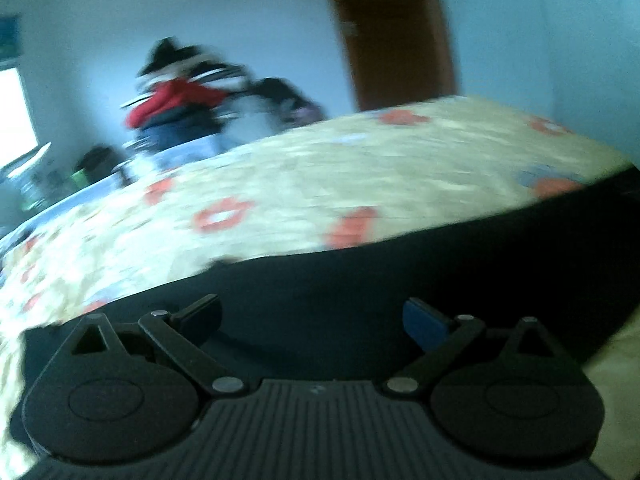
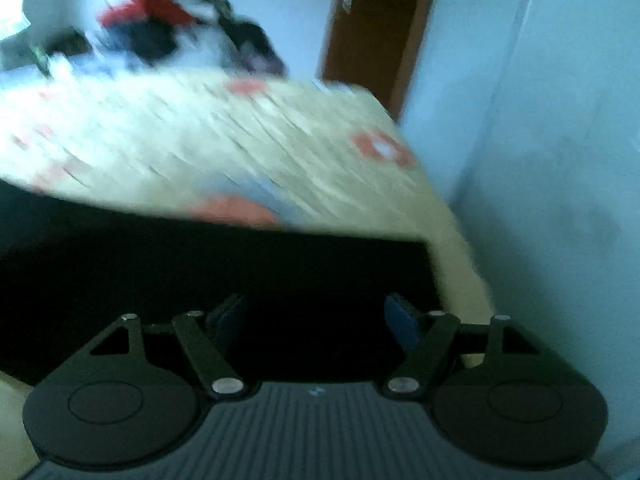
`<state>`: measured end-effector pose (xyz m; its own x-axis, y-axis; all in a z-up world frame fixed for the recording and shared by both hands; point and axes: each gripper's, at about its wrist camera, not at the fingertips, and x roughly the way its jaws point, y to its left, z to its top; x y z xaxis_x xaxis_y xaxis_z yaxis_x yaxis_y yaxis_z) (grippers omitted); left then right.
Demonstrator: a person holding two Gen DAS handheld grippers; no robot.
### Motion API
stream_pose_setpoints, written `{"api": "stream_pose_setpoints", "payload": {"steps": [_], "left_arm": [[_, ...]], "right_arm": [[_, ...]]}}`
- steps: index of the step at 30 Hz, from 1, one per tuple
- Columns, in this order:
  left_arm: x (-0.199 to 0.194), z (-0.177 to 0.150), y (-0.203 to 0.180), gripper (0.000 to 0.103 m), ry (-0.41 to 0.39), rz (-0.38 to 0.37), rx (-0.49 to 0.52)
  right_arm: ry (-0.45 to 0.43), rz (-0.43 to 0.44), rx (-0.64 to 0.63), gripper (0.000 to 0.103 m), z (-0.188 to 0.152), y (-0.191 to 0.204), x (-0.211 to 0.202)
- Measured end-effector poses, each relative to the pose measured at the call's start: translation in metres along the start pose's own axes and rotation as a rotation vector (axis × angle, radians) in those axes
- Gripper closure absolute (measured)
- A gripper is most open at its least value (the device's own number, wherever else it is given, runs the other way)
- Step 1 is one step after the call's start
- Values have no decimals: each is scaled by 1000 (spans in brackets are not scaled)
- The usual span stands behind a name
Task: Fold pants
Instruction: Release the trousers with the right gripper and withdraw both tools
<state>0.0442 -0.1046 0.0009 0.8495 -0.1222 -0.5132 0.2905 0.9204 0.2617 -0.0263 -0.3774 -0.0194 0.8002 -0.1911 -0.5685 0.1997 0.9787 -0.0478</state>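
Judging by its flat, limp lie on the bed (image 1: 360, 168), the dark pants (image 1: 400, 280) should handle as soft, light cloth that sags wherever it is unsupported, so the far straight edge or a corner seems the best place to pinch, taking only the layers meant to move. They look near black, smooth and almost featureless, spread in a broad band across the floral bedspread on its near side, directly ahead of both tools. The left gripper (image 1: 314, 320) has its jaws apart with nothing between them, hovering over the fabric. The right gripper (image 2: 316, 320) likewise shows its jaws spread wide above the dark cloth, gripping nothing. Both views are blurred.
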Motion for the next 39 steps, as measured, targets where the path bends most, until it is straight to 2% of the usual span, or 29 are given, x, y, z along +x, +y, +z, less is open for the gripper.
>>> {"api": "stream_pose_setpoints", "payload": {"steps": [3,6,10,13,15,17,19,22,25,31,33,34,39], "left_arm": [[-4,-11,50,3,12,119,-40],[-9,-28,109,3,36,235,-89],[-19,-56,189,3,81,415,-145],[-27,-78,246,3,127,534,-189],[-35,-90,276,3,151,584,-224],[-45,-99,297,3,164,606,-252],[-52,-106,313,3,172,620,-272],[-57,-115,322,3,184,602,-290],[-55,-121,328,3,193,591,-311],[-46,-131,339,3,191,575,-367],[-45,-133,341,3,189,571,-373],[-45,-133,341,3,190,569,-374],[-43,-135,344,3,193,573,-370]], "right_arm": [[-70,222,-43,28,15,62,-12],[-131,365,-177,28,26,139,-20],[-148,590,-336,28,27,249,-27],[-174,725,-508,28,18,330,-33],[-202,781,-642,29,5,382,-40],[-236,807,-788,33,-11,429,-47],[-278,778,-924,39,-27,468,-53],[-299,748,-1052,48,-45,499,-49],[-292,721,-1080,61,-53,513,-47],[-327,658,-1104,71,-53,523,-34],[-313,674,-1089,89,-48,524,-30],[-321,665,-1088,92,-48,525,-30],[-305,678,-1065,95,-39,535,-19]]}}
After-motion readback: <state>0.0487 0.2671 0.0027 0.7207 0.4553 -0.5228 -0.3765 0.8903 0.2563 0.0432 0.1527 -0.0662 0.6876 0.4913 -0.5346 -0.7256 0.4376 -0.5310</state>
